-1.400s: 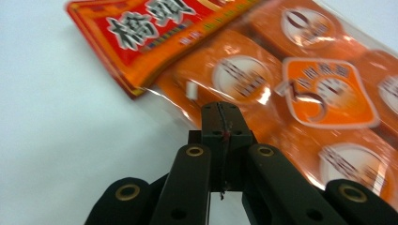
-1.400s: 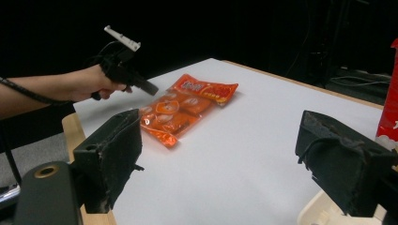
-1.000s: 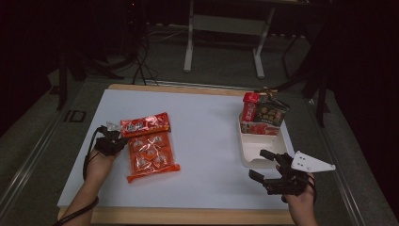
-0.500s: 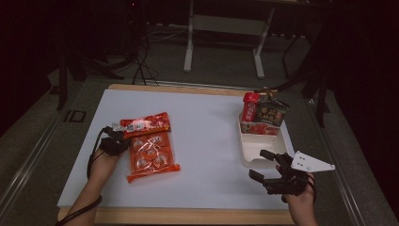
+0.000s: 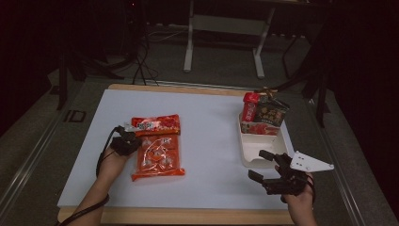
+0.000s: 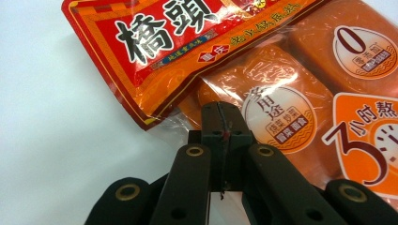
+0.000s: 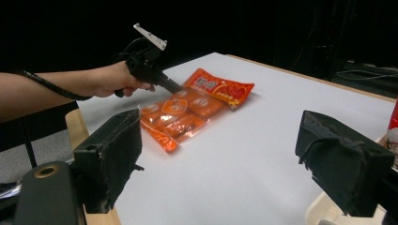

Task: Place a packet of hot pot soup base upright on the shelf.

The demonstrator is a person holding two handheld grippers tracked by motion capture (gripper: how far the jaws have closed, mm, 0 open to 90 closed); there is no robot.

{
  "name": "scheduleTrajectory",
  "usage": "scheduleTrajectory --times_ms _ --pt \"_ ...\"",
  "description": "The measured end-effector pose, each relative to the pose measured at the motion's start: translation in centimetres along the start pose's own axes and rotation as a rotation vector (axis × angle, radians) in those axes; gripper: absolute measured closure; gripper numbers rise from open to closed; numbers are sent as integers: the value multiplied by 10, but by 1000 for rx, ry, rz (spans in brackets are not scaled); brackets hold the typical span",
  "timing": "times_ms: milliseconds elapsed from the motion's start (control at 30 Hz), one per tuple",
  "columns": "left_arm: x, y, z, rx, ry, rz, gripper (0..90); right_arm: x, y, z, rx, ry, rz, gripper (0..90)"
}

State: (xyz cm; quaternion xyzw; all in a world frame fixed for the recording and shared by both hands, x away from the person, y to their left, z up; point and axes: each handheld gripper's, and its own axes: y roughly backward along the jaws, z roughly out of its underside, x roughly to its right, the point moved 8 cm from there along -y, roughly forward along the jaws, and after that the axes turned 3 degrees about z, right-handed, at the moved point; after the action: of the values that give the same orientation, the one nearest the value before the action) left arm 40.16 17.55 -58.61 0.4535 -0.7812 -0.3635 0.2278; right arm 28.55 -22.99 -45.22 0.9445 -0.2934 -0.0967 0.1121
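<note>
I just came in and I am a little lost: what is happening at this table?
A person holds tongs in each hand at a white table. The left tongs, shut, have their tips at the edge of an orange snack pack; a grip on it cannot be told. The right tongs hang open beside a white tray, which has snack boxes at its far end.

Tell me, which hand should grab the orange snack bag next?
Probably the left. The left gripper, jaws shut, already sits at the edge of the orange snack bag. The right gripper, jaws open, is across the table beside the white tray, well away from the bag.
</note>
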Motion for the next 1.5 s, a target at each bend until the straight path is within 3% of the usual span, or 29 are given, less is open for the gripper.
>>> scheduleTrajectory --times_ms 200,233,267,533,667,767,867,900,1000,1233,1400,1500 --pt "29 -9 -12 -2 -58 45 900 0 1 0 1 -2 -1 148" --pt "29 -9 -12 -2 -58 45 900 1 1 0 1 -2 -1 148" --pt "40 -12 -16 -6 -76 63 900 0 1 0 0 -2 -2 148" --pt "86 -17 -26 -30 -198 139 900 0 0 1 -2 -2 -6 148" --pt "101 -18 -29 -38 -224 180 900 -1 0 1 -3 -2 -6 148" --pt "106 -17 -29 -41 -228 199 900 -1 0 1 -4 -1 -6 148" --pt "107 -12 -26 -41 -192 236 900 -1 0 1 -4 0 -5 148" --pt "107 -10 -23 -47 -198 238 900 -1 1 2 -5 -1 -6 148" --pt "107 -4 -16 -68 -229 217 900 0 1 3 -6 -5 -6 148" --pt "106 3 1 -107 -221 216 900 -1 1 1 -3 -1 -5 148" --pt "111 6 8 -90 -203 239 900 -1 -1 2 -7 2 -10 148" --pt "112 6 10 -80 -163 247 900 -2 -3 2 -10 0 -12 148"
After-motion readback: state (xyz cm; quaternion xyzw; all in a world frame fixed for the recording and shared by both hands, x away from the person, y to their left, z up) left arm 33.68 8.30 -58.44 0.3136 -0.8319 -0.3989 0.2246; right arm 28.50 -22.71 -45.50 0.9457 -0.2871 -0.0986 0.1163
